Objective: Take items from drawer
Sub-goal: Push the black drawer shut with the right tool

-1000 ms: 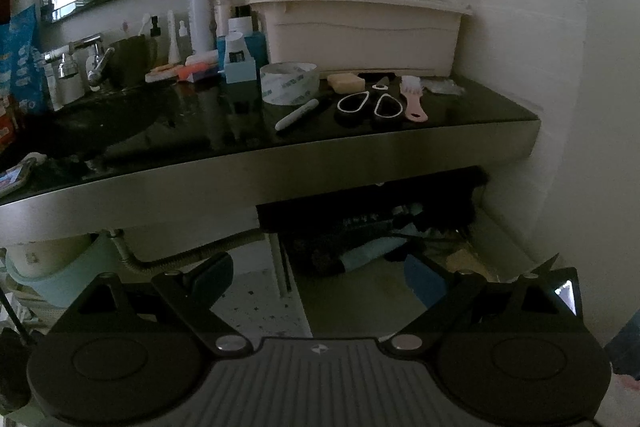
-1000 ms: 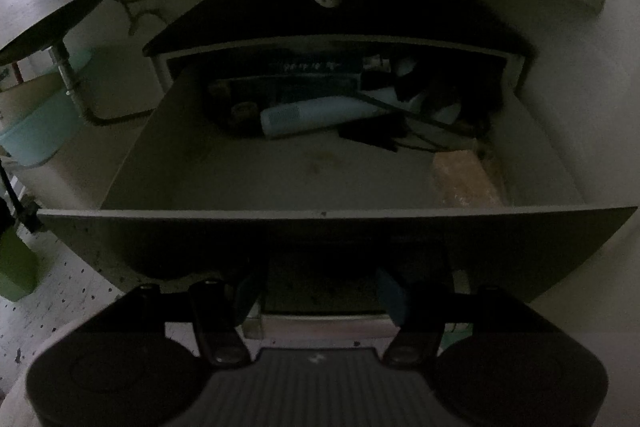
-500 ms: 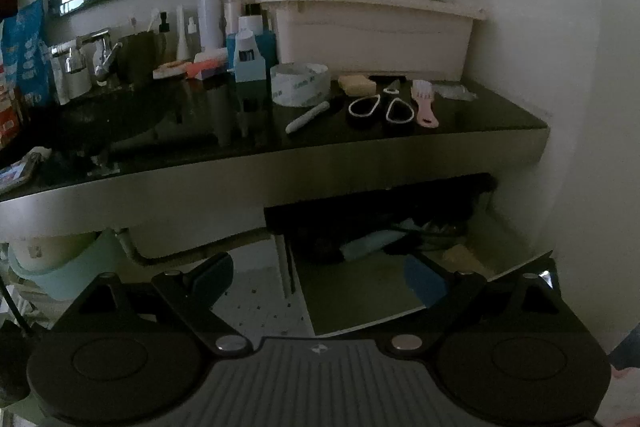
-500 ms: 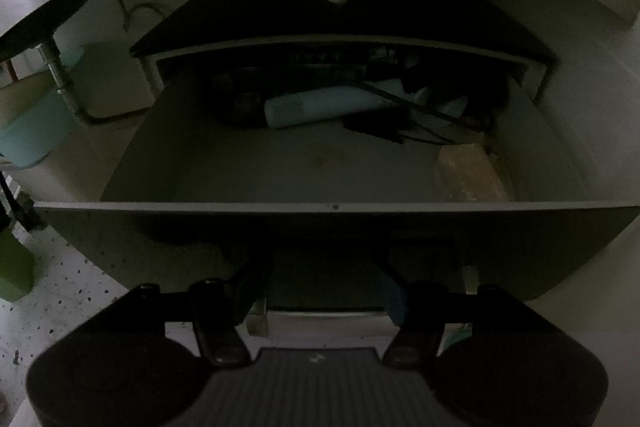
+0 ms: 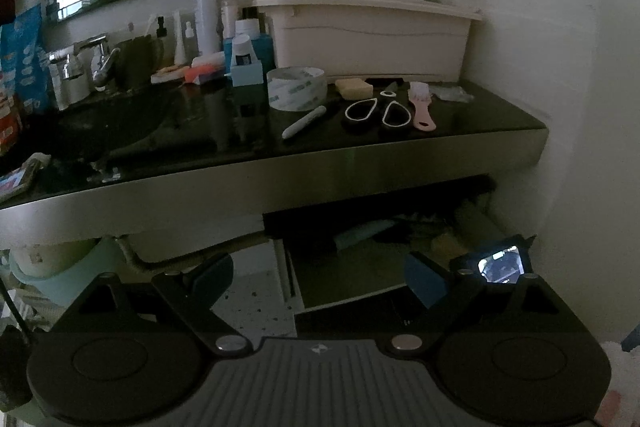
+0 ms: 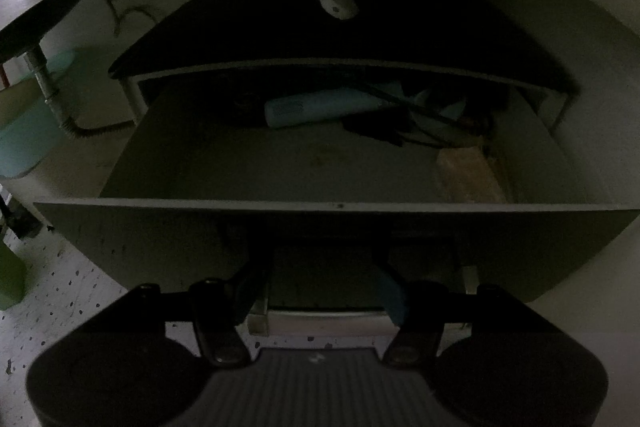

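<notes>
The left claw (image 5: 320, 273) is held released and empty before the table (image 5: 400, 163). The right claw (image 6: 324, 277) is seen clenched on the drawer's handle (image 6: 320, 319), so the opening step is judged in hand. Inside the drawer (image 6: 320, 205), a pale blue tube (image 6: 320, 107) lies toward the back; a release and a reach over the front are called for next.

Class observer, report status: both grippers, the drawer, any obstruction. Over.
Left gripper open, empty, facing counter. Right gripper around drawer front handle, grip unclear. Drawer open; pale blue tube at back, dark cords lying across it.
</notes>
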### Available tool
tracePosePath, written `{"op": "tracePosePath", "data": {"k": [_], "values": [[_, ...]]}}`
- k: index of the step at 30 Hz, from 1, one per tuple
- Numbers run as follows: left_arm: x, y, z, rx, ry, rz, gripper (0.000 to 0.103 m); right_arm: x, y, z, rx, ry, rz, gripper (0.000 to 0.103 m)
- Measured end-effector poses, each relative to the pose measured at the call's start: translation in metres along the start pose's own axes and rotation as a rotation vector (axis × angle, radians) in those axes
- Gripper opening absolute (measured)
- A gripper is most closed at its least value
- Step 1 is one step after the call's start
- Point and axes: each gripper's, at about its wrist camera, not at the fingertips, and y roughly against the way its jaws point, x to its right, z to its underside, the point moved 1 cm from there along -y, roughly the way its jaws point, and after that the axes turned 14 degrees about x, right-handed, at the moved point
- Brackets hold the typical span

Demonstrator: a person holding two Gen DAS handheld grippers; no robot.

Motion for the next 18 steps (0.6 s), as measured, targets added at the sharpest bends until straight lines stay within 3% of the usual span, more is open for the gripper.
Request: {"op": "tracePosePath", "data": {"k": [18], "values": [[0.002, -0.001, -0.001, -0.002, -0.006, -0.004, 0.093, -0.004, 0.02, 0.013, 0.01, 0.005, 0.006, 0.062]]}}
